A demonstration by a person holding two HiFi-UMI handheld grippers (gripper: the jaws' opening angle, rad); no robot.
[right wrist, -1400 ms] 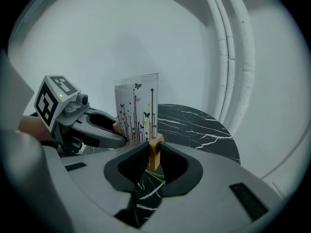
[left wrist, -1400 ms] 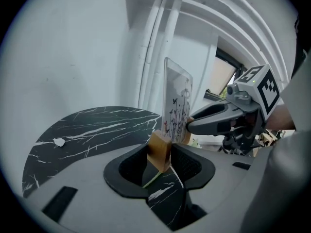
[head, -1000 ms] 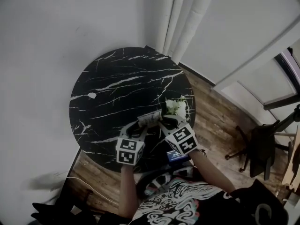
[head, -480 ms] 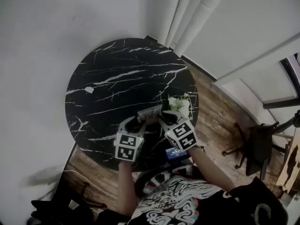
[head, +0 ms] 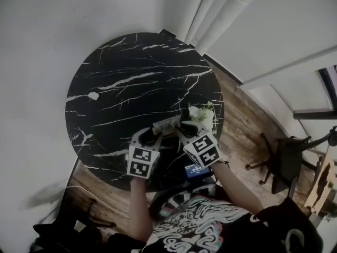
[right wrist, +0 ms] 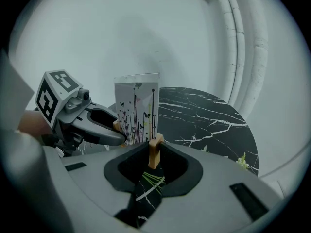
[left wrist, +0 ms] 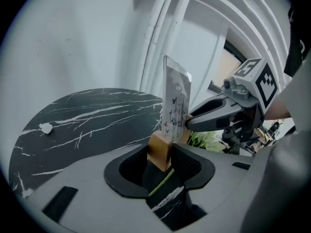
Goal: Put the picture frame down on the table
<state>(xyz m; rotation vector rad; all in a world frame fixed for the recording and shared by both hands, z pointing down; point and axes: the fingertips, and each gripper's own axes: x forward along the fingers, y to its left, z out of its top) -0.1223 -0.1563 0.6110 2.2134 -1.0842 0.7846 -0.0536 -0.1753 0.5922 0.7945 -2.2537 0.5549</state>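
A clear picture frame (head: 167, 125) printed with thin stems and butterflies stands upright on two wooden blocks, over the near part of the round black marble table (head: 131, 83). My left gripper (head: 154, 136) is shut on the left wooden block (left wrist: 161, 151). My right gripper (head: 182, 133) is shut on the right wooden block (right wrist: 155, 151). The panel (left wrist: 176, 101) rises above the left gripper (left wrist: 163, 160); in the right gripper view the panel (right wrist: 137, 108) faces me above the right gripper (right wrist: 154, 158). I cannot tell whether the blocks touch the tabletop.
White flowers (head: 202, 116) lie at the table's right edge, close to my right gripper. A small white scrap (head: 93, 96) sits at the left of the table. White pipes (head: 208, 9) run up the wall behind. A dark chair (head: 287, 162) stands on the wooden floor at right.
Both grippers have sunk together toward the tabletop with the frame still held upright between them. Neither grip has changed.
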